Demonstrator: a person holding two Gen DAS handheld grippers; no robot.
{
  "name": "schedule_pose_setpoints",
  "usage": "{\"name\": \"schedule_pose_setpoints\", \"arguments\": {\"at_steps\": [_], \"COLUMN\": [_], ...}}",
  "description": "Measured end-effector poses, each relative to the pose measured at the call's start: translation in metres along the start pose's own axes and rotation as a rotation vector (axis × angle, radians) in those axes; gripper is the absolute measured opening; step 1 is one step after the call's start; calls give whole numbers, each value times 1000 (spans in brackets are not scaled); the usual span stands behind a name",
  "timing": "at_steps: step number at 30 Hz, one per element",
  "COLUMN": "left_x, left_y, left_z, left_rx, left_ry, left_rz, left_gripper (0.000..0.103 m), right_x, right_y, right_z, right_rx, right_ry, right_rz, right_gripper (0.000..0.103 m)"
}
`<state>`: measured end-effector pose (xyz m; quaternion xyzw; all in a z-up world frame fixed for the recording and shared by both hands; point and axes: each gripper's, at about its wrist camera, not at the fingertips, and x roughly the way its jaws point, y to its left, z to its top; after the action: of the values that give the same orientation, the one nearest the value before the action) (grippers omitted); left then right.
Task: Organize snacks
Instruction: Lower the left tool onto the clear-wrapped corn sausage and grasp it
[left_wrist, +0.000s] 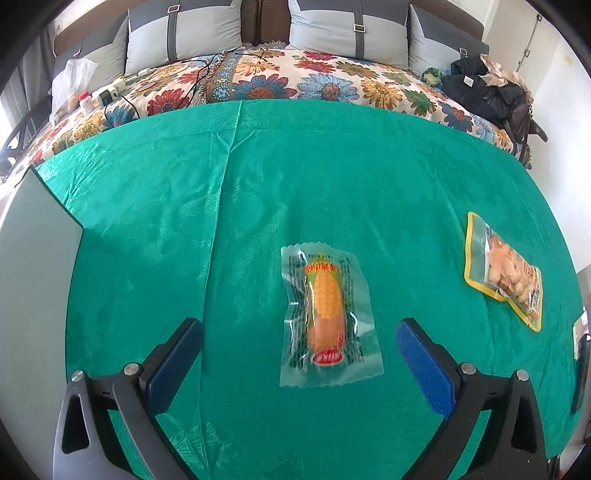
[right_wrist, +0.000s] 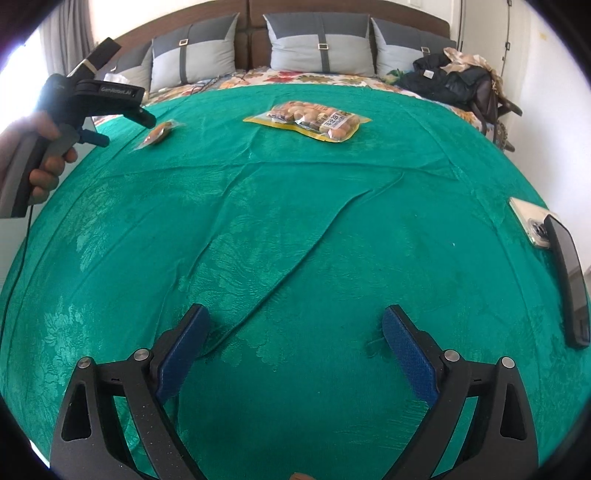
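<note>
My left gripper (left_wrist: 299, 332) hangs just above the green cloth (left_wrist: 258, 184), jaws spread wide, nothing in them. Corn sausage packet (left_wrist: 327, 317) lies flat on the cloth right btwn the two blue pads (left_wrist: 173, 365), clear wrapper, long axis pointing away from me, not touching either pad. Off to its right, well apart, sits the yellow-edged snack bag (left_wrist: 504, 269), flat too. A grey panel (left_wrist: 37, 277) fills the left edge of the left wrist view; can't tell what it is.

My right gripper (right_wrist: 295, 325) is also wide w/ nothing held, over a bare, wrinkled stretch of cloth. Near the cloth's right edge: a black phone (right_wrist: 569, 284) lying partly over a pale phone (right_wrist: 530, 221). Farther out in the right wrist view, the snack bag is mid-cloth toward the far side, and the sausage packet is left of it, just beside the tip of my left gripper, which my left hand (right_wrist: 44, 162) grips by the handle.

Beyond the cloth: floral bedspread (left_wrist: 332, 85) w/ cables and a white charger (left_wrist: 110, 92) on its left, a plastic bag (left_wrist: 70, 85) by that, dark clothes piled (left_wrist: 480, 88) on the right. Then grey pillows (left_wrist: 184, 33) against a brown headboard (right_wrist: 317, 7), white wall (right_wrist: 546, 92) at right, bright window at left.
</note>
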<state>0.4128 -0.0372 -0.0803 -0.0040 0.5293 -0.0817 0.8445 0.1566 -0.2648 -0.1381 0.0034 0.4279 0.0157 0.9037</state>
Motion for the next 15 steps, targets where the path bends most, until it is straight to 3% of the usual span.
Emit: {"name": "schedule_pose_setpoints", "arguments": {"at_steps": [5,9,15], "left_x": [27,46,50], "left_y": [-6,2,0], "left_z": [22,24,24], "left_rx": [45,6,23], "left_ry": [28,55,32], "left_rz": [37,55,80], "left_gripper": [102,102,103], "right_x": [1,3,4], "right_y": [0,0,1], "right_z": [2,3,4], "right_rx": [-7,-10,-13], "right_ry": [2,3,3], "right_rz": [6,9,10], "right_gripper": [98,98,98]}}
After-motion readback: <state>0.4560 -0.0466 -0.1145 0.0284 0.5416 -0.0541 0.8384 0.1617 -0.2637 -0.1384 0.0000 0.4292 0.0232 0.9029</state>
